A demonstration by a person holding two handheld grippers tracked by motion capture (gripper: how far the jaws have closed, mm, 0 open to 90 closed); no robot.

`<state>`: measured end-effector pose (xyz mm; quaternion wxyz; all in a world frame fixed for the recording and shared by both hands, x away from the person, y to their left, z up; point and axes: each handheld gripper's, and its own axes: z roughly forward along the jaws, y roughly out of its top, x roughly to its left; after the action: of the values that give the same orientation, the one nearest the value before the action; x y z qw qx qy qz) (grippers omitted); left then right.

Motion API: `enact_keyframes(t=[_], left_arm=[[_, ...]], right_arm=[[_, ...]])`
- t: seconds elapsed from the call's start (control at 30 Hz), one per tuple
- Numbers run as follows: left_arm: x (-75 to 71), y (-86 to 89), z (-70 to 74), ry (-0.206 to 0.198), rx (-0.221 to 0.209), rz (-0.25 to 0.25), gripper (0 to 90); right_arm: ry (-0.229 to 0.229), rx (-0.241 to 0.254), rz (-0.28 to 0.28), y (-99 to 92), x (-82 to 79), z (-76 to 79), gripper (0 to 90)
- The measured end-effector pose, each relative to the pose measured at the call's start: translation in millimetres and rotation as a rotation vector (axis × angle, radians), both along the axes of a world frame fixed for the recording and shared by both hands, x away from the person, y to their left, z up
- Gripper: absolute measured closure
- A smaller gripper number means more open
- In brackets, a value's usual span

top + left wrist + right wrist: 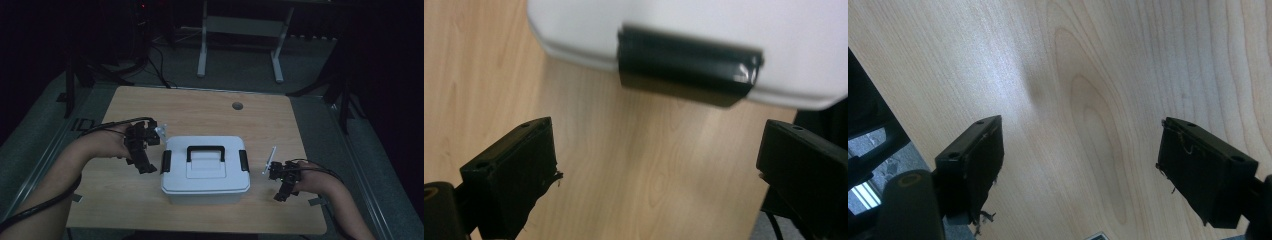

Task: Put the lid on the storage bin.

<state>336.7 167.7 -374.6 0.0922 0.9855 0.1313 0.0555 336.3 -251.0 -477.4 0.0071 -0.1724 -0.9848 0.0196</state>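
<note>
my left gripper's (pixel 145 166) black fingers (pixel 511 172) stand spread wide with nothing but bare wood between them. they point at the black plastic side latch (pixel 686 62) on the near end of the white plastic storage box (pixel 704 35), which sits just ahead of the tips without touching them. seen from the high view, that gripper hovers just beside the box's (pixel 205 170) left end, close to the left latch (pixel 166 161), with its cable trailing back over my forearm.

my right gripper (pixel 281 195) also has its fingers (pixel 1205 167) held apart, with nothing between them; in the right gripper view they look down on the pale wooden table top (pixel 1088 75) alone. in the high view it rests near the box's right end, a short way off from the right latch (pixel 244 160) and nearer to the table's front edge.

the box stands in the middle of the light wood table (pixel 200 112), lid closed, with a black carry handle (pixel 205 151) lying flat on the lid and one latch on each short side. the room around the table is dark.
</note>
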Motion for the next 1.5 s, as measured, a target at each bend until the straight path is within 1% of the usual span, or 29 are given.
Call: enact_keyframes(t=[0.07,0.1,0.17,0.23,0.3,0.37,0.5,0.57,0.6,0.63,0.67,0.7,0.77,0.83,0.9,0.97,1.0,1.03,1.07,1.13,1.2,1.3,1.33,1.37,1.43,1.47,1.5], left_arm=[[-2.6,7.2,-1.8,0.016,-0.007,0.023,2.3],[-3.2,11.0,-2.4,0.014,-0.003,0.020,2.3],[-5.4,18.4,-4.9,0.023,-0.017,0.045,2.3],[-6.9,25.8,-8.0,0.029,-0.015,0.055,2.3],[-8.4,32.6,-11.9,0.036,-0.024,0.064,2.3],[-10.3,38.4,-16.4,0.028,-0.029,0.067,2.3],[-11.5,48.4,-25.3,0.032,-0.051,0.085,2.3],[-12.9,52.3,-31.4,0.030,-0.044,0.088,2.3],[-13.1,54.2,-34.4,0.040,-0.043,0.096,2.3],[-13.7,55.9,-37.3,0.054,-0.046,0.101,2.3],[-14.2,57.3,-40.0,0.055,-0.043,0.100,2.3],[-14.8,58.7,-42.4,0.048,-0.042,0.102,2.3],[-15.4,61.7,-47.6,0.056,-0.051,0.113,2.3],[-15.8,64.6,-54.4,0.059,-0.045,0.120,2.2],[-17.0,67.3,-61.8,0.075,-0.043,0.130,2.2],[-18.2,69.5,-68.3,0.080,-0.042,0.133,2.2],[-18.8,70.5,-71.4,0.092,-0.044,0.138,2.2],[-19.4,71.4,-74.5,0.103,-0.046,0.139,2.3],[-20.2,72.1,-77.9,0.105,-0.042,0.136,2.2],[-22.5,73.1,-84.5,0.121,-0.043,0.123,2.3],[-24.1,73.9,-90.2,0.124,-0.042,0.120,2.3],[-25.7,76.8,-96.6,0.133,-0.057,0.132,2.3],[-25.7,76.8,-96.6,0.133,-0.057,0.132,2.3],[-27.1,79.5,-100.0,0.138,-0.068,0.136,2.3],[-28.7,82.0,-102.9,0.139,-0.073,0.143,2.3],[-29.8,83.6,-104.8,0.147,-0.078,0.145,2.3],[-31.1,84.9,-106.7,0.142,-0.080,0.147,2.3]], right_arm=[[-0.001,-0.001,0.001,-0.1,-0.1,0.4,18.1],[-0.003,0.000,0.001,-0.3,-0.1,0.9,18.1],[-0.005,0.004,0.000,-0.9,0.2,1.9,18.1],[-0.008,0.008,-0.008,-1.5,0.4,2.6,18.1],[-0.006,0.005,-0.012,-2.2,1.2,2.5,18.1],[-0.002,-0.001,-0.013,-2.2,1.4,2.0,18.1],[-0.003,0.002,-0.021,-2.3,1.7,2.0,18.0],[-0.005,0.004,-0.020,-2.5,1.6,2.0,18.1],[-0.005,0.005,-0.021,-2.5,1.6,1.7,18.1],[-0.005,0.006,-0.020,-2.6,1.6,1.3,18.0],[-0.004,0.005,-0.020,-2.7,1.6,0.8,18.0],[-0.001,0.006,-0.023,-2.6,1.6,0.3,18.0],[0.001,0.012,-0.029,-2.7,1.7,-0.6,18.1],[-0.004,0.009,-0.032,-3.1,2.1,-0.9,18.1],[-0.004,0.013,-0.033,-3.3,1.8,-1.4,18.1],[-0.006,0.015,-0.028,-3.6,1.4,-2.5,18.0],[-0.005,0.015,-0.028,-3.7,1.2,-3.0,18.1],[-0.007,0.014,-0.024,-4.0,1.1,-3.6,18.1],[-0.008,0.014,-0.024,-4.1,0.9,-4.2,18.1],[-0.008,0.013,-0.025,-4.3,0.5,-5.4,18.0],[-0.016,0.012,-0.019,-4.4,0.2,-6.4,18.1],[-0.025,0.016,-0.018,-4.1,-0.5,-7.1,18.0],[-0.025,0.016,-0.018,-4.1,-0.5,-7.1,18.0],[-0.027,0.017,-0.019,-4.2,-0.7,-7.3,18.0],[-0.031,0.017,-0.018,-4.7,-1.1,-7.9,18.0],[-0.033,0.018,-0.019,-5.1,-1.3,-8.1,18.0],[-0.035,0.020,-0.018,-5.6,-1.4,-8.5,17.7]])
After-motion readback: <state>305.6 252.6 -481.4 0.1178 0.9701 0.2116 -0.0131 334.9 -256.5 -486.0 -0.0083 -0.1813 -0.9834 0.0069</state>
